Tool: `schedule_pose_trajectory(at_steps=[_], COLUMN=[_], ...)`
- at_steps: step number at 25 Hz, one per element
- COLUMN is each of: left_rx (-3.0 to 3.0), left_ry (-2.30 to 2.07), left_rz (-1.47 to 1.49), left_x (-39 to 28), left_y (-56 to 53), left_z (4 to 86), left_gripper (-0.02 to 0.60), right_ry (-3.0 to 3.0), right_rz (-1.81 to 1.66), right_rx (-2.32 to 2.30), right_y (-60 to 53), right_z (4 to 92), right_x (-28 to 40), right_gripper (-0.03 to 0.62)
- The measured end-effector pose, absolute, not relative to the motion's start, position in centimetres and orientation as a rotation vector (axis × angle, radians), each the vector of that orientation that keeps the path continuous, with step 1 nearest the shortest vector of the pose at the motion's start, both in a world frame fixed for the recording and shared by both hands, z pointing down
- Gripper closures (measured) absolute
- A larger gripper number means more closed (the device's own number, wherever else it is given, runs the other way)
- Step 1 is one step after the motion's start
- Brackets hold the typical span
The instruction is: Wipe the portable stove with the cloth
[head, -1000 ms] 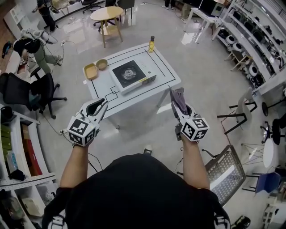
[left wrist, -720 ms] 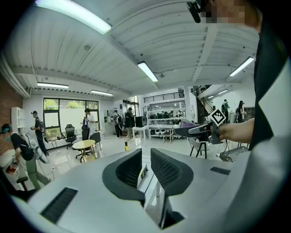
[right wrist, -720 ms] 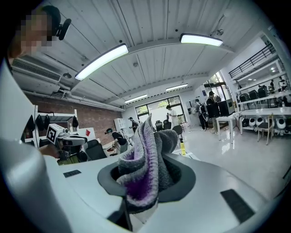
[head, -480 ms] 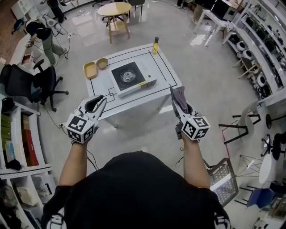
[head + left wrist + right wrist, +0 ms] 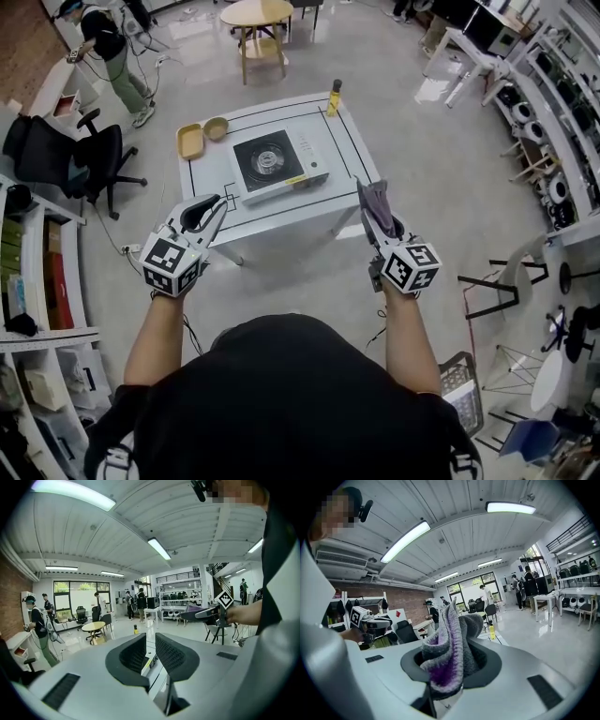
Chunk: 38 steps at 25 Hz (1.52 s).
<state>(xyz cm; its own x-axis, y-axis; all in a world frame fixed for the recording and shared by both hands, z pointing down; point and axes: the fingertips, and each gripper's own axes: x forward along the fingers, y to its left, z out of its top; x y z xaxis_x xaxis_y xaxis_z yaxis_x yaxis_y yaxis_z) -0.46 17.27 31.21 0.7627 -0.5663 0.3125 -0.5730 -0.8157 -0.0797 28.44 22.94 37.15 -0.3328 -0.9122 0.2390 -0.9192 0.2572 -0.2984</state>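
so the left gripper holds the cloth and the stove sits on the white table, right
No: the right gripper holds the cloth, as the right gripper view shows; the left gripper is empty. The stove does sit on the white table.

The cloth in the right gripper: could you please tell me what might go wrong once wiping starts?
The cloth is bunched, pinched only at its base by the right gripper, so it might pull loose when rubbed. The stove lies unheld on the table, with the left gripper empty, so it could slide.
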Motion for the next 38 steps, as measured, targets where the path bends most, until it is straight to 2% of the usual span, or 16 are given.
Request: schedule_pose_trajectory(at_steps=[23,38], left_rx=[2.9,2.866], left_ry=[-0.979,-1.024], left_rz=[0.489,0.423], left_x=[-0.1,-4.8], left_y=[12.9,1.0], left_z=[32.6,33.4], left_gripper=[0.502,0.502], right_ry=[-2.477,-2.492], right_rz=[0.637,0.635], right_rx=[1.744,1.67], right_y=[18.0,5.0], right_z=[38.6,39.1], right_x=[28.6,23.3], right_gripper=[0.461,0.461])
